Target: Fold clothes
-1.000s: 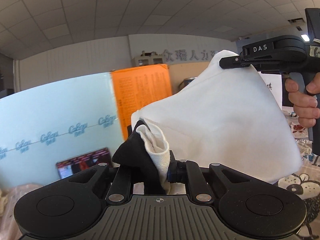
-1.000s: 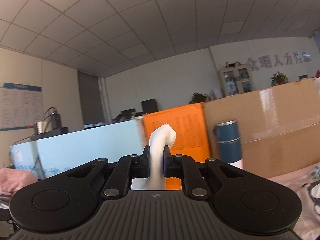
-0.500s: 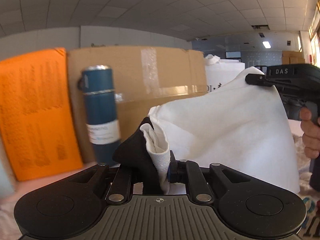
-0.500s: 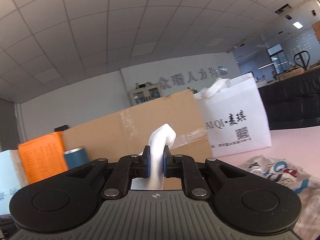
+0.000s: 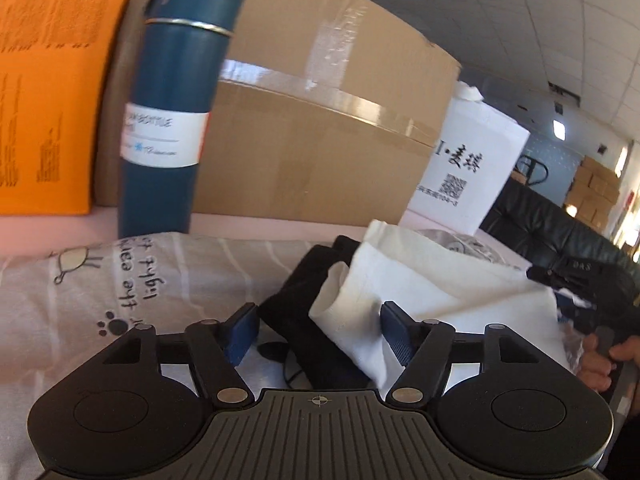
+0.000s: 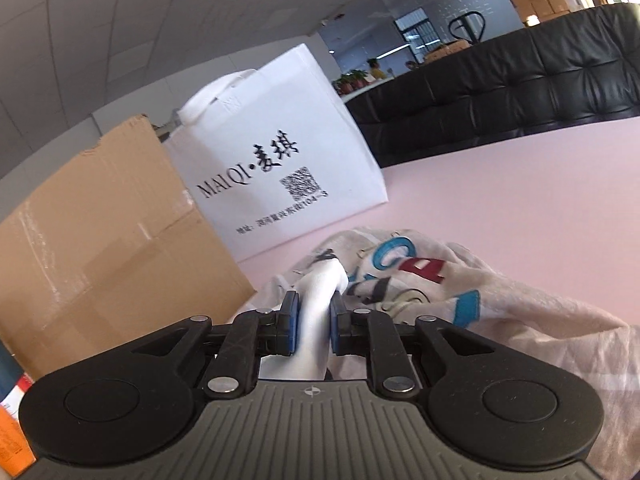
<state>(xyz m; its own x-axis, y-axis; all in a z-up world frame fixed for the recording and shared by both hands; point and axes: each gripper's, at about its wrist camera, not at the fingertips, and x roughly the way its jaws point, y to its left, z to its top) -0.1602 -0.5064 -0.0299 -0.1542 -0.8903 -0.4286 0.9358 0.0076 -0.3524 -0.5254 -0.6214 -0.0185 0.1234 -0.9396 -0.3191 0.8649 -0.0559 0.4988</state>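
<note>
- Pink tabletop point(image 6: 520, 184) and brown cardboard box point(image 5: 320, 140) now filling both views where ceiling showed a second ago: both tools brought down from a raised hold to just above the surface
- Grey printed cloth point(image 5: 80, 292) spread on the near left, under the left tool; another pale garment with blue and red lettering point(image 6: 440, 280) heaped on the right, just beyond the right tool
- White garment point(image 5: 420, 292) no longer hanging stretched in the air; slumped low between the two tools over the printed cloth, one bunched corner and its black part point(image 5: 304, 320) lying in the left tool's gap
- Left gripper point(image 5: 318, 334) changed most: clamped on that black-and-white corner half a second ago, now with blue pads point(image 5: 240, 332) spread wide and clear of the fabric on both sides, so that corner let go
- Right gripper point(image 6: 314, 320) unchanged in grip: pads pressed together on a twist of white fabric, cloth poking out past the tips
- Judged from this: one end of the garment laid down, the other end held; whether a fold has landed square cannot be told, most of the garment being hidden behind the tools
</note>
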